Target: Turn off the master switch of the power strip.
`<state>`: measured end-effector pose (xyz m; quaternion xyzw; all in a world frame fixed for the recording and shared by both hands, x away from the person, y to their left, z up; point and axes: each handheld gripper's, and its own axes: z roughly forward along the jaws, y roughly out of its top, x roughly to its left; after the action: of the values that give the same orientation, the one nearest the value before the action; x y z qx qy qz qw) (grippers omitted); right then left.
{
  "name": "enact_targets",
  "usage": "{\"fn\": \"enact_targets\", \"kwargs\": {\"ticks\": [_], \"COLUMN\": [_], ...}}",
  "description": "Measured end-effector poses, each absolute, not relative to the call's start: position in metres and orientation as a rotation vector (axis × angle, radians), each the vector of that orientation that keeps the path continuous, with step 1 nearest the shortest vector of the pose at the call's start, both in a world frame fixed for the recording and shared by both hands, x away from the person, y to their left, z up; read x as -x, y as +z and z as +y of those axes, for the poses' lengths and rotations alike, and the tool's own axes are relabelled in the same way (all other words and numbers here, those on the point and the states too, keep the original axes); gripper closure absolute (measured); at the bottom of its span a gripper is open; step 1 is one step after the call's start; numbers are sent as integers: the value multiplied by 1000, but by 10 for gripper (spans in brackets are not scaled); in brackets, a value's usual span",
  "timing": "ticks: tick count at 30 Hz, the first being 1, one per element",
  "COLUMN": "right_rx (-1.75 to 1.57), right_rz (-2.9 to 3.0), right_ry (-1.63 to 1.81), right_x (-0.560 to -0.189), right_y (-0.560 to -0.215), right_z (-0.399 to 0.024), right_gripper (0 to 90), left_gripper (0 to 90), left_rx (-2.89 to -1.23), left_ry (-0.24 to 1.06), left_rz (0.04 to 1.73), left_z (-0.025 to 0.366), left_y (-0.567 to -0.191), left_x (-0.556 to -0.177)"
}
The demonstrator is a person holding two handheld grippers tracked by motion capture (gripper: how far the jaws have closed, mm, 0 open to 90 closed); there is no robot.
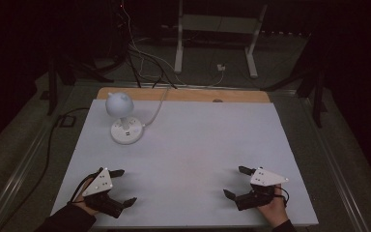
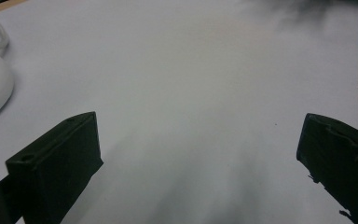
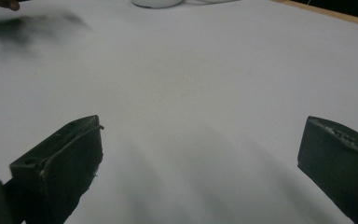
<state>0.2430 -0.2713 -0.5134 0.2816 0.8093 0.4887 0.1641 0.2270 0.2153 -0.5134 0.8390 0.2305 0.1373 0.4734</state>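
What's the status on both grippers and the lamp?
Left gripper open, empty, near table edge. Right gripper open, empty, opposite side. Lamp upright at far left of the table, untouched. Nothing between the grippers and the lamp.

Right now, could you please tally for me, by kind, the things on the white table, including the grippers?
White lamp on its round socket base: 1
White cable: 1
Black grippers: 2, left gripper and right gripper, both open
Total: 4
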Motion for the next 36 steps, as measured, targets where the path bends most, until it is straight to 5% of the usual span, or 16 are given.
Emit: {"fn": "enact_targets", "kwargs": {"ticks": [36], "right_rx": [-783], "right_rz": [2259], "right_ry": [1426], "right_x": [-238], "right_y": [-507], "right_z": [-269], "right_gripper": [0], "left_gripper": [2], "left_rx": [-2112], "left_ry": [238], "left_rz": [463], "left_z": [198], "left_y": [-484], "left_x": [-229]}}
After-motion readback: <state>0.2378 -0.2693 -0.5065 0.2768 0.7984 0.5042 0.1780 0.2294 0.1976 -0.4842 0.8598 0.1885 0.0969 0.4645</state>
